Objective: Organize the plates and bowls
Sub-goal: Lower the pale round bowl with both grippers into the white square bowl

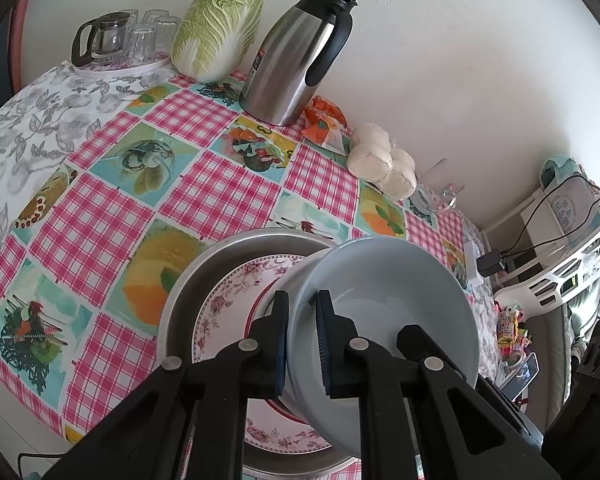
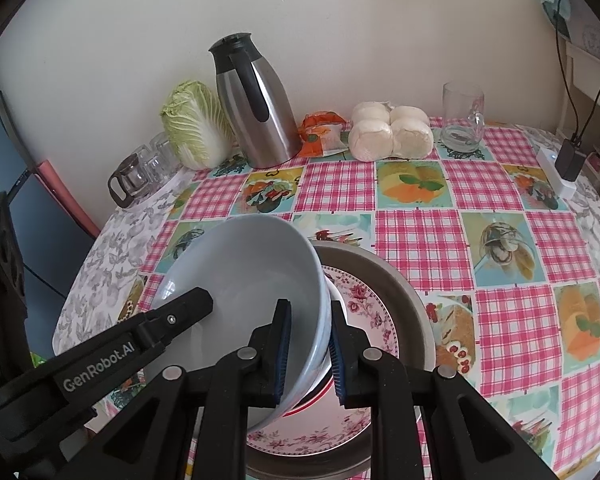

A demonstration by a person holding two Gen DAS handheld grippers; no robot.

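Both sets of fingers, left gripper (image 1: 303, 300) and right gripper (image 2: 307, 312), clamped on bowl (image 2: 240, 280) rim; tilted above flowered plate (image 2: 364, 312); could slip, crack plate; smooth glaze.

I have both grippers angled steeply downward, side by side. My left gripper (image 1: 303, 336) has its 2 blue-padded jaws pinched tight on a thin rim, 1 pad on each face. My right gripper (image 2: 309, 350) is clamped the same way on the opposite edge, with the left one's finger (image 2: 180, 312) reaching in at its left.
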